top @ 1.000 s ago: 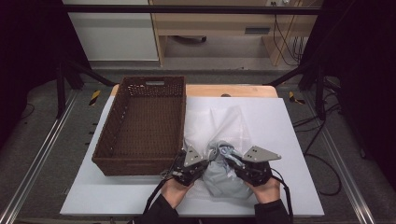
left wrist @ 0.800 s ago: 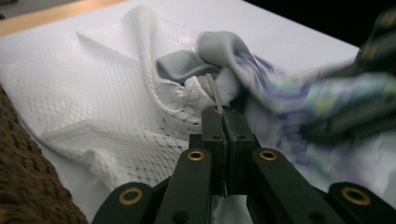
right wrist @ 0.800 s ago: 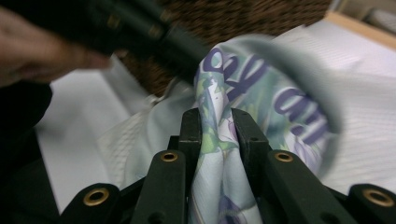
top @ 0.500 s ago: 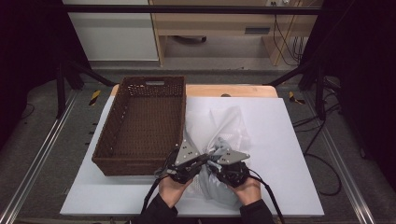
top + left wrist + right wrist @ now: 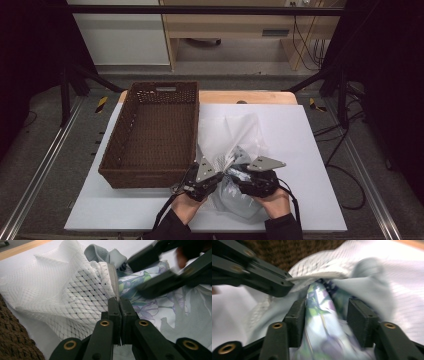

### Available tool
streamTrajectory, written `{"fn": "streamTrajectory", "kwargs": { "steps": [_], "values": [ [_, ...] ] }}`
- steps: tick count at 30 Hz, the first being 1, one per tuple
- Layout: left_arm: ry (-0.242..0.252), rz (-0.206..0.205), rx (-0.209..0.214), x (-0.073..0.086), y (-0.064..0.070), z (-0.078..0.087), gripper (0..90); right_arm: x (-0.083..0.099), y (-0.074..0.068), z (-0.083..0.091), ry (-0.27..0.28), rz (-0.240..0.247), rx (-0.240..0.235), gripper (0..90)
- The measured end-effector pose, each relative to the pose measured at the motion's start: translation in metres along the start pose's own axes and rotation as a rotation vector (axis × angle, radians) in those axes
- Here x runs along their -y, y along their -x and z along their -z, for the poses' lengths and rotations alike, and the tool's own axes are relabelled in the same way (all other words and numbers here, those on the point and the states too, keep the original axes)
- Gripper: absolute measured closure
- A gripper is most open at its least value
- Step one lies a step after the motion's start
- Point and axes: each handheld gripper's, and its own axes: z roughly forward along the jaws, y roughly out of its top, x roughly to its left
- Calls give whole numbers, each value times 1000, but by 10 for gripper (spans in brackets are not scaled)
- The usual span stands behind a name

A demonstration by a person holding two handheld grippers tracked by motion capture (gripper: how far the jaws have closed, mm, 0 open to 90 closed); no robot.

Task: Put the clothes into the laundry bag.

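Desk: white board point(image 5: 310, 150) carries everything; your work sits at its near edge, between your two hands.
Basket: brown woven basket point(image 5: 150, 135) stands empty just left of the work, its near right corner close beside your left gripper point(image 5: 202, 176).
Mesh bag: white mesh laundry bag point(image 5: 62, 292) lies spread and crumpled on the desk, running from your grippers away toward the far side. It looks very light, limp, with open netting that will snag and stretch rather than slide. It won't hold its mouth open by itself.
Zipper edge: grey zipper band point(image 5: 113, 280) is the firmest part of the bag, so take hold there, not in the loose net.
Garment: floral cloth point(image 5: 160, 312) lies bunched at the bag's mouth, with a grey-blue fold point(image 5: 105, 255) poking out above. It is soft, thin and probably a bit slick; expect it to slump and spill unless you pinch a thick gathered fold.
Left jaws: clenched on the zipper edge of the mesh bag, pads pressed flat together.
Right jaws: your right gripper point(image 5: 325, 315) stands parted with a ridge of the floral cloth between the pads; the picture is blurred, so you can't count on it as a firm grip yet.
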Motion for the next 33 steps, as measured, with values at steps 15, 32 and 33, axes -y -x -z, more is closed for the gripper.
{"fn": "streamTrajectory", "kwargs": {
  "steps": [15, 32, 33],
  "values": [
    [-17, -1, 0, 2, -3, -3, 877, -7, 29, 29, 192, -91, 108, 333],
    [-11, 24, -14, 0, -9, 1, 878, 2, 23, -7, 22, -15, -24, 850],
    [-9, 26, -16, -1, -9, 2, 878, 0, 16, -2, 36, 8, -35, 852]
  ]
}}
